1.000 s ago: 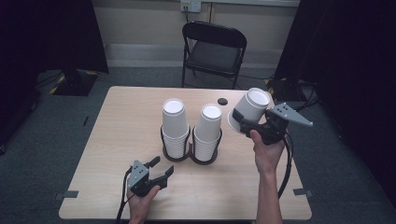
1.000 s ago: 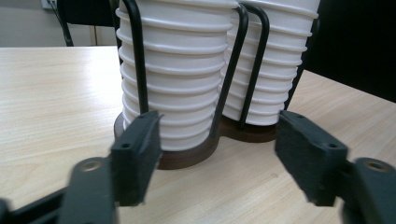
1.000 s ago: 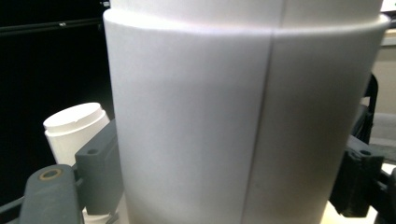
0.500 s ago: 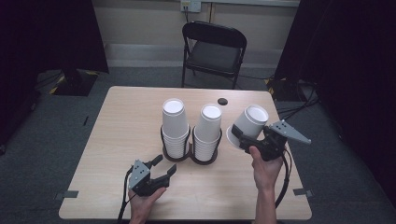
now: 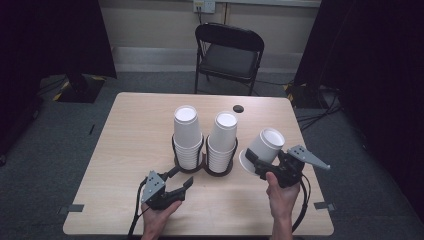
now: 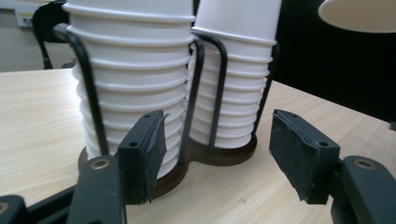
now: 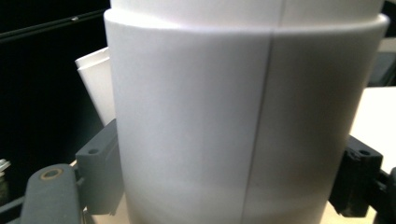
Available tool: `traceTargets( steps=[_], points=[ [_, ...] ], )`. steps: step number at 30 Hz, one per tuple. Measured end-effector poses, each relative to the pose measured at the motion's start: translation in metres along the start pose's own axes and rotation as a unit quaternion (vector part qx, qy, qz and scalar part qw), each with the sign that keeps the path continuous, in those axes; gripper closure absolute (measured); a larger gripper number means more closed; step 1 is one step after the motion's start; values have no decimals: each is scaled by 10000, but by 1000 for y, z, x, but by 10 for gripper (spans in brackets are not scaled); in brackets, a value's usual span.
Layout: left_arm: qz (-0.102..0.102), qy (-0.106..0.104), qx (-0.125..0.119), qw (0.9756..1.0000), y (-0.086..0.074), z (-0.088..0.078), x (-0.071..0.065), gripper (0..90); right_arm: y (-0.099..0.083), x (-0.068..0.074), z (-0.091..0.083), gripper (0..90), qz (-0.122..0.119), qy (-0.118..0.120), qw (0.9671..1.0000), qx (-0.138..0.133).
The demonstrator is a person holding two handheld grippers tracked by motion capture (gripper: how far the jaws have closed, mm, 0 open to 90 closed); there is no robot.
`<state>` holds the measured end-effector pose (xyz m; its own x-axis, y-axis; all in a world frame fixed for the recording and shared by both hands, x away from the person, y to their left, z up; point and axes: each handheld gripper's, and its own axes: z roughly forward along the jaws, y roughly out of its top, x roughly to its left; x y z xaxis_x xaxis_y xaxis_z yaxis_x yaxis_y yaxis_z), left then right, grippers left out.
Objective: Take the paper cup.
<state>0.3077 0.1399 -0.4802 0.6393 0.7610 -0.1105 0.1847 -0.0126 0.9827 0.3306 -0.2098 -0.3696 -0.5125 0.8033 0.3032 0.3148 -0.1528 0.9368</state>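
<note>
Two stacks of upturned white paper cups, the left stack (image 5: 185, 131) and the right stack (image 5: 223, 136), stand in a black wire holder (image 5: 204, 167) at the table's middle. My right gripper (image 5: 256, 161) is shut on a single white cup (image 5: 265, 144), held tilted above the table just right of the holder. That cup (image 7: 243, 116) sits between the jaws in the right gripper view. My left gripper (image 5: 178, 187) rests open near the front edge, pointing at the holder. In the left gripper view its pads (image 6: 145, 150) stand wide apart before the left stack (image 6: 135, 88), with the holder's base (image 6: 219, 156) beyond.
A small black round object (image 5: 238, 108) lies near the table's far edge. A black folding chair (image 5: 227, 55) stands behind the table (image 5: 130, 130). Dark curtains hang on both sides. Bare wood lies left of the holder and along the front.
My right gripper has come down and toward the person with the cup, from well above the table to beside the right stack. The left gripper has stayed put.
</note>
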Motion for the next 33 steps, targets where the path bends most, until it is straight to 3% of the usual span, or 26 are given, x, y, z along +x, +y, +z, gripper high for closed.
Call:
traceTargets(
  steps=[2, 11, 14, 18, 22, 24, 28, 33],
  points=[
    [99, -79, -34, 9999, 0, 2, -2, 357, -9, 4, -3, 163, 277, 159, 9995, -46],
    [-38, -173, -139, 9997, 1, 1, -7, 378, -32, 18, 5, 163, 473, 371, 9981, 90],
    [-78, -264, -183, 9995, 1, 2, -7, 385, -38, 17, 6, 163, 639, 489, 9967, 86],
    [-25, -332, -168, 9993, 1, 4, -10, 385, -43, 19, 8, 163, 655, 490, 9965, 146],
    [-114, -437, -144, 9989, 2, 11, -12, 404, -48, 25, 12, 163, 690, 563, 9958, 209],
    [-64, -559, -285, 9980, 3, 14, -15, 410, -53, 29, 15, 163, 752, 644, 9948, 227],
    [87, -601, -440, 9972, 3, 18, -20, 410, -56, 37, 19, 163, 818, 761, 9934, 272],
    [197, -672, -514, 9962, 4, 20, -24, 419, -58, 46, 24, 163, 825, 844, 9925, 313]
  ],
)
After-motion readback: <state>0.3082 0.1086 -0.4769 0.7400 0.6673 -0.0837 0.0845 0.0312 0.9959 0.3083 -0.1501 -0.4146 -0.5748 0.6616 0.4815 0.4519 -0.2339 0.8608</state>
